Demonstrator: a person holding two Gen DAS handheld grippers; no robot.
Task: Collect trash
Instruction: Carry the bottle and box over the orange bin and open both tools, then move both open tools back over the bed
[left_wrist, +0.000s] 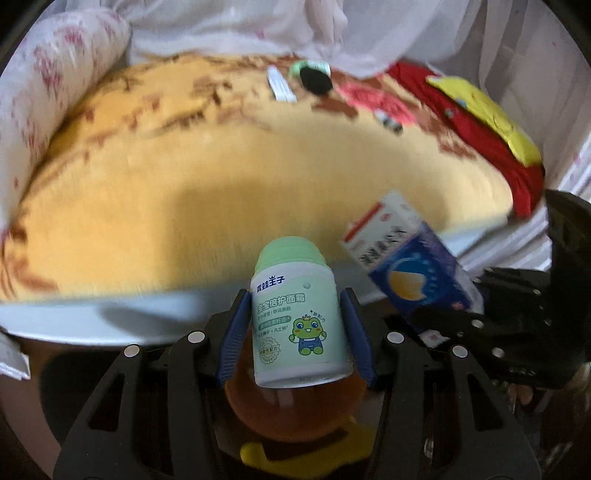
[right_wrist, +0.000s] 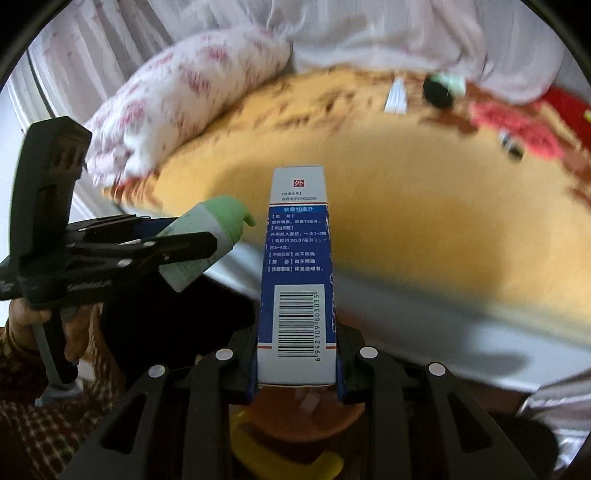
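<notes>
Holding the baby cream bottle (left_wrist: 295, 317) between its blue pads, the left gripper (left_wrist: 295, 332) hangs past the near edge of the yellow blanket (left_wrist: 221, 192), above an orange bin (left_wrist: 291, 410) that I can see only partly. The pads press the smooth round sides low on the bottle, so it could twist or slip out sideways. At the right, the right gripper (right_wrist: 297, 373) is closed on the blue medicine box (right_wrist: 297, 280) near its bottom end. The thin card could crush, or the tall box could tip. Both grippers are near each other, so they could collide above the bin.
</notes>
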